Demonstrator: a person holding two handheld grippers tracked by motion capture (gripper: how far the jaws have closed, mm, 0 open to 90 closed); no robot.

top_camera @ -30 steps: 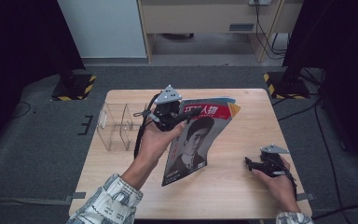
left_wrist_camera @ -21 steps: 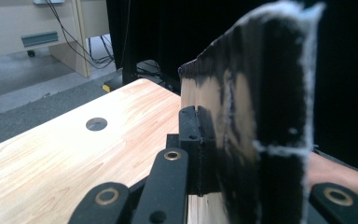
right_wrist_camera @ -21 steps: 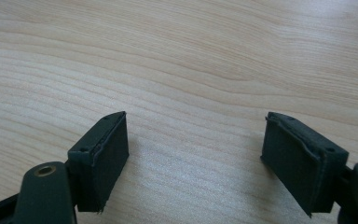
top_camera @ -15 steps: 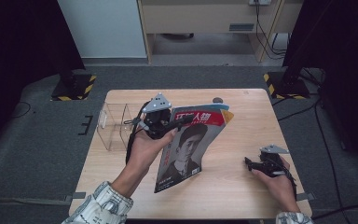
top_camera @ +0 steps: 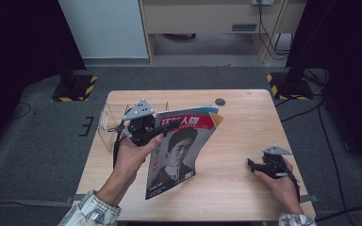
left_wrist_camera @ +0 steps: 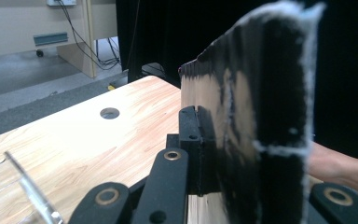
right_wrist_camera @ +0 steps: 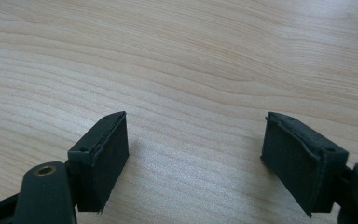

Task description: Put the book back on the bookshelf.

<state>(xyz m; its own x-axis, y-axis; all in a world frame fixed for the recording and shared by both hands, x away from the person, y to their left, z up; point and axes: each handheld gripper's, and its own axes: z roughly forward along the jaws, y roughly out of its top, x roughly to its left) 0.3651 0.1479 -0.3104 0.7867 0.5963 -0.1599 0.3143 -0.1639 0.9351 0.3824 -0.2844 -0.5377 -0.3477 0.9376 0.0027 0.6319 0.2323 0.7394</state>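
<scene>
Magazine [top_camera: 181, 143] in left gripper [top_camera: 147, 129], now further left.

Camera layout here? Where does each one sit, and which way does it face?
High view: above the person's side, looking forward and down on the table; both forearms and tools show.
Left gripper view: on the left tool, looking along shut jaws that clamp the magazine.
Right gripper view: on the right tool, facing bare tabletop between open jaws.
Shared: high and left views both show the magazine.

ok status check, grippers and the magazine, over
Left gripper shut on magazine, held tilted above table. Right gripper open, empty, resting on table. Clear rack close left of magazine.
</scene>
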